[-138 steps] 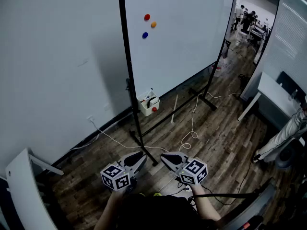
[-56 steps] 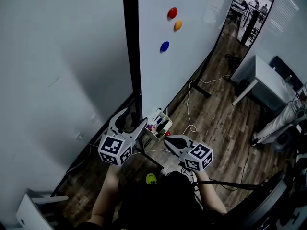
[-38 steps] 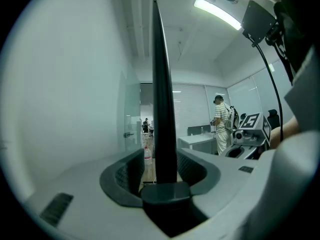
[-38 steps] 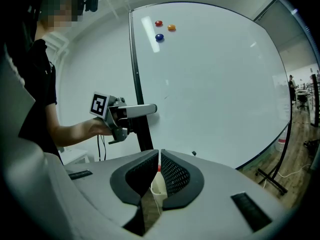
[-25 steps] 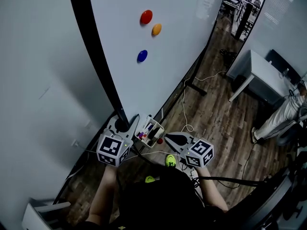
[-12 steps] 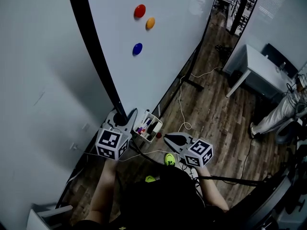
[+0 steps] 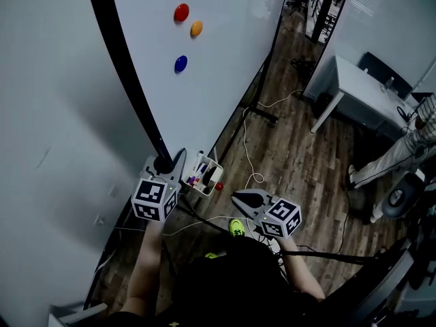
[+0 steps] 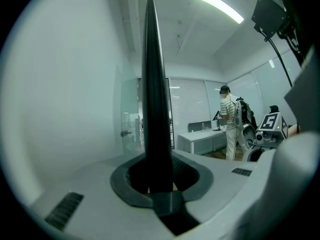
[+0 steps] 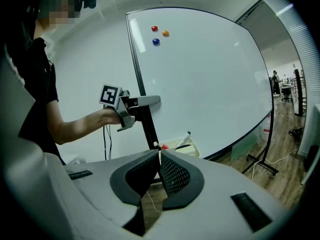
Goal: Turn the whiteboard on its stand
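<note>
Carried the black upright (image 7: 129, 80) of the whiteboard (image 7: 225, 60) further along since a second before, with the red magnet (image 7: 181, 11), orange magnet (image 7: 196, 28) and blue magnet (image 7: 180, 63) shifted left across the head view. Kept the left gripper (image 7: 165, 163) pinched on that upright low down, jaws closed against its two sides, just beside a white basket (image 7: 206, 179) of pens at the board's bottom edge. Held the right gripper (image 7: 236, 197) apart from the board, jaws pressed together at the tips on nothing, above the wood floor (image 7: 293, 176). Found the whiteboard upright on its stand close to a pale wall (image 7: 54, 114), with a white cable (image 7: 253, 177) trailing beneath. Also caught, well off to the right: a white desk (image 7: 354, 87) and a person in striped clothing (image 7: 398, 159).
</note>
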`<action>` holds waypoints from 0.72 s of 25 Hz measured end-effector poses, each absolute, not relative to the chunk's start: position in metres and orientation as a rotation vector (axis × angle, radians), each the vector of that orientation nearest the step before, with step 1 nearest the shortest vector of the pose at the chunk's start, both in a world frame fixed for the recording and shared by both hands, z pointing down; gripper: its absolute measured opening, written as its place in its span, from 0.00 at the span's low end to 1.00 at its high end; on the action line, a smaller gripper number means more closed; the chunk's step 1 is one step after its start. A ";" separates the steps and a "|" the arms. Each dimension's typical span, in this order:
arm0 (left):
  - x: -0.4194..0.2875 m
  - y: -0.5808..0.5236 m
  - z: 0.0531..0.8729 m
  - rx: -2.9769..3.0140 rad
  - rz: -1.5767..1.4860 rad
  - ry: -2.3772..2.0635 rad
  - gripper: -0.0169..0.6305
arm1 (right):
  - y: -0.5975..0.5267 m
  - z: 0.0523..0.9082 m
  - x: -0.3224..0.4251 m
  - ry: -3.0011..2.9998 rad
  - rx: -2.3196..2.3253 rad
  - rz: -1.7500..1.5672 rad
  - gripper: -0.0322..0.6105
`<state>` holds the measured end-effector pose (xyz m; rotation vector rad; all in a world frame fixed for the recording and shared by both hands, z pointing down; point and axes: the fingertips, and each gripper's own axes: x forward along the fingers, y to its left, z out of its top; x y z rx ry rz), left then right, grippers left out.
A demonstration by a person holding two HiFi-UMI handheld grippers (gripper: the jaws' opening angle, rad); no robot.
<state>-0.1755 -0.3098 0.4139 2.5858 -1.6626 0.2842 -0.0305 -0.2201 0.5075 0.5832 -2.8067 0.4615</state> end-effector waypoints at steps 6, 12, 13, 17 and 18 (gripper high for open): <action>-0.174 -0.338 0.415 2.585 0.282 -1.659 0.18 | -0.237 0.506 -0.017 -2.790 0.641 0.462 0.06; -0.174 -0.354 0.420 2.588 0.277 -1.662 0.18 | -0.240 0.513 -0.014 -2.776 0.646 0.463 0.06; -0.174 -0.356 0.421 2.587 0.277 -1.663 0.18 | -0.239 0.515 -0.013 -2.775 0.646 0.463 0.06; -0.175 -0.359 0.423 2.586 0.274 -1.669 0.18 | -0.239 0.517 -0.009 -2.774 0.653 0.463 0.06; -0.175 -0.361 0.423 2.587 0.273 -1.670 0.18 | -0.240 0.518 -0.008 -2.771 0.657 0.464 0.06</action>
